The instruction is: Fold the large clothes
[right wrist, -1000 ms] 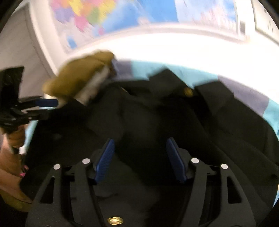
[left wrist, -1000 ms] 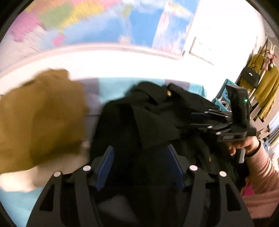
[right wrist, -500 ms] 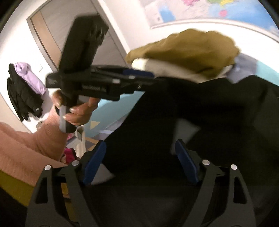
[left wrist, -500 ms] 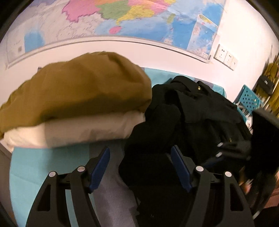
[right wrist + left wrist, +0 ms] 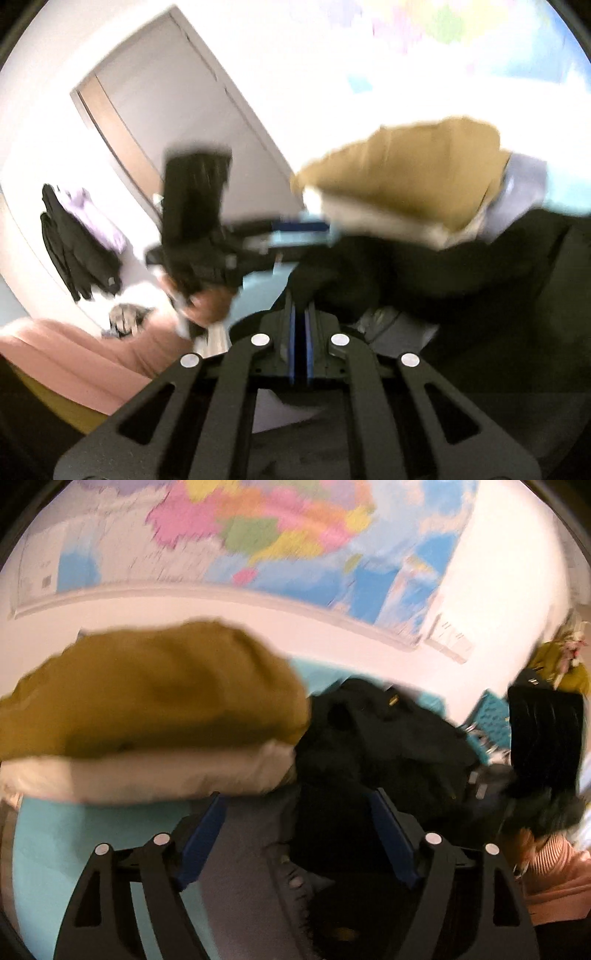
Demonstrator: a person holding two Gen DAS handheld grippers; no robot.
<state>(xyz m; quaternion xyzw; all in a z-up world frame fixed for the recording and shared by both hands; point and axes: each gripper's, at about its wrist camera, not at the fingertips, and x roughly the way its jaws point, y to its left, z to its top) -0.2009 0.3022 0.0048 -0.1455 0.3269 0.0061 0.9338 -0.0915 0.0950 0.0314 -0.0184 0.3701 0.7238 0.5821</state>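
A black coat (image 5: 388, 738) with gold buttons lies crumpled on the teal bed cover (image 5: 55, 830). My left gripper (image 5: 295, 801) hovers over the coat's near left edge. Its jaws are opening wide, dark cloth lies below and between them, and the pads do not press on it. In the right wrist view my right gripper (image 5: 301, 306) has its blue pads pressed together, and the black coat (image 5: 424, 273) runs into its fingertips. A hand (image 5: 210, 306) in a pink sleeve holds the left gripper to the left of it.
A folded mustard garment (image 5: 155, 701) lies on a cream one (image 5: 147, 775) left of the coat, close to my left fingers. A wall map (image 5: 277, 535) hangs behind the bed. A door (image 5: 177, 122) and hanging clothes (image 5: 77, 243) are to the left.
My right jaws went from wide open to shut at the coat's edge, and that view swung left and up. My left jaws spread wider and moved left along the coat.
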